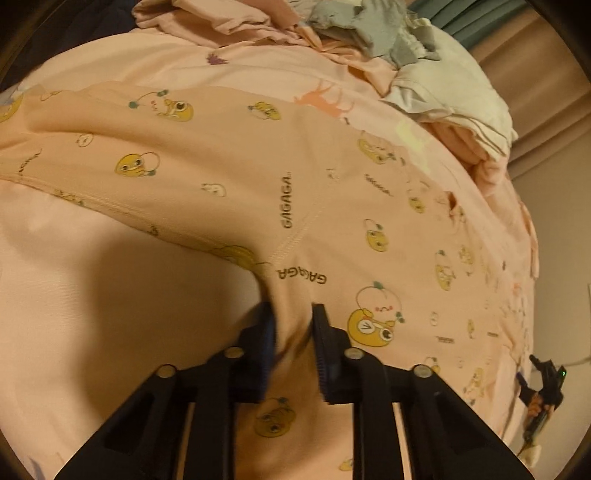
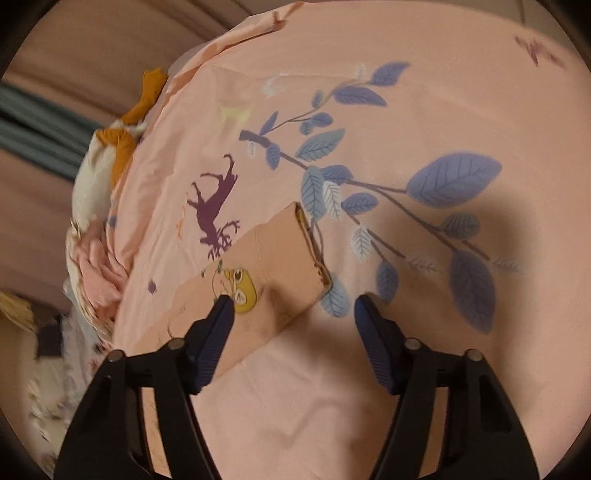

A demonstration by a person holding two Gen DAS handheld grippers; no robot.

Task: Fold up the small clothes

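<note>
A small peach garment (image 1: 258, 177) printed with yellow cartoon faces and "GAGAGA" lies spread on a pink bedsheet (image 1: 92, 295). My left gripper (image 1: 291, 314) is shut on a bunched fold of the garment near its seam. In the right wrist view one cuffed end of the garment (image 2: 280, 273) lies flat on the sheet. My right gripper (image 2: 293, 301) is open just above that end, its left finger (image 2: 218, 317) over the cloth, nothing held. The right gripper also shows far right in the left wrist view (image 1: 546, 384).
A pile of other clothes, grey (image 1: 369, 33), white (image 1: 454, 88) and pink (image 1: 229, 18), lies at the bed's far edge. The sheet carries leaf (image 2: 454, 177) and deer (image 2: 218, 206) prints. Orange and white clothes (image 2: 110, 155) lie at the bed's left edge.
</note>
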